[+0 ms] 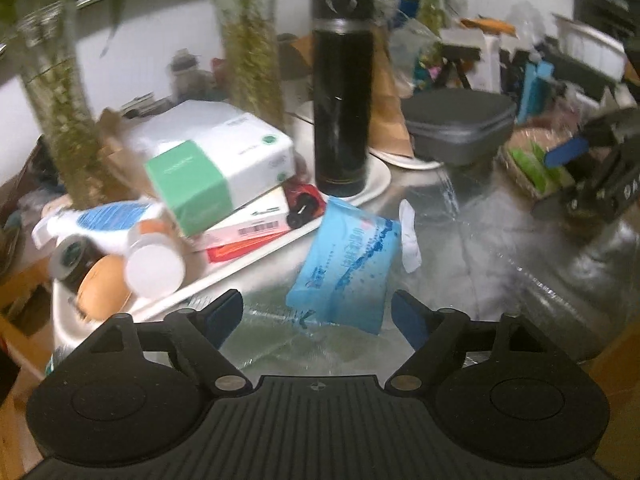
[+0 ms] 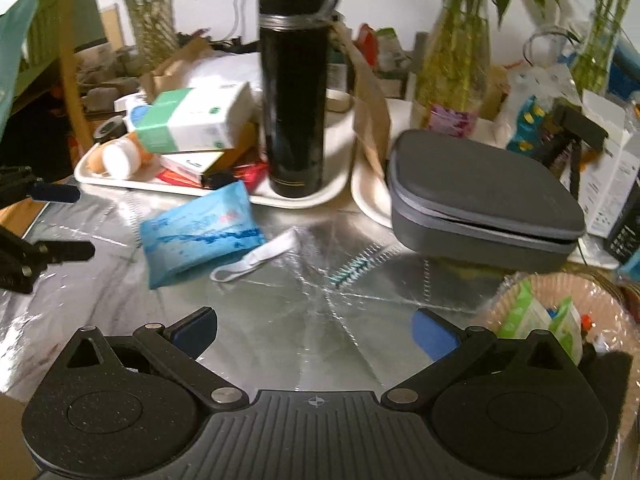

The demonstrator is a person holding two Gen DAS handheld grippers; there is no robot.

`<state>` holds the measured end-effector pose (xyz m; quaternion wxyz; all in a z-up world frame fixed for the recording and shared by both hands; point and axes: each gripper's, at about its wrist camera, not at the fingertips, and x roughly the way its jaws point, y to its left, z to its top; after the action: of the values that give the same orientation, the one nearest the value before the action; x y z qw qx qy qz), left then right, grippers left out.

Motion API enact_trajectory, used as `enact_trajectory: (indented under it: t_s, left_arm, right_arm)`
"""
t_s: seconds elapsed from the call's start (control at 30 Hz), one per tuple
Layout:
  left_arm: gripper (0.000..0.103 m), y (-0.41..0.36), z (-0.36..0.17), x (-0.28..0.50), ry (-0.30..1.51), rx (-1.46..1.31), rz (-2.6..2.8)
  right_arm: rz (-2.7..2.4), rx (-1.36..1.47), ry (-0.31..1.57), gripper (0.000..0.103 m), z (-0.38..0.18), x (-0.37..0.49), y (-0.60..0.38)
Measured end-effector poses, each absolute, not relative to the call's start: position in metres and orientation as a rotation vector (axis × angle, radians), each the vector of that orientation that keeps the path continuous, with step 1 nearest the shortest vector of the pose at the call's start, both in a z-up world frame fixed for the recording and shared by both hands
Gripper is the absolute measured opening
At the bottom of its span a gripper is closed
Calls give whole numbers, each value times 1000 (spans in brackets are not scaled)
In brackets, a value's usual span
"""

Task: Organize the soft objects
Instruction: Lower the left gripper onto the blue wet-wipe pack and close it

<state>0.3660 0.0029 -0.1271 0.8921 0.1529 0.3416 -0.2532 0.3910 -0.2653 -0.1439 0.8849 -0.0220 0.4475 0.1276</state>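
L gripper: tongs wide, empty, lined up on blue pack, prob. to straddle it. Pack lies flat on foil just in front of flask. R gripper: tongs wide, empty, farther from flask, nearer basket, likely drop point.

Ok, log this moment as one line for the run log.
left gripper: open, facing blue tissue pack | right gripper: open, empty | pack on foil-covered table, by white strap
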Motion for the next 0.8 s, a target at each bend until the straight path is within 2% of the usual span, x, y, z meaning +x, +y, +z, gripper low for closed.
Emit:
enact_trajectory:
  t_s: [0.27, 0.8]
  left_arm:
    - [88, -29, -154, 380, 667, 433, -588]
    - [86, -46, -189, 411, 698, 448, -594]
  right_arm:
    - [231, -68, 933, 103, -145, 393, -264]
    - [252, -75, 953, 103, -145, 395, -252]
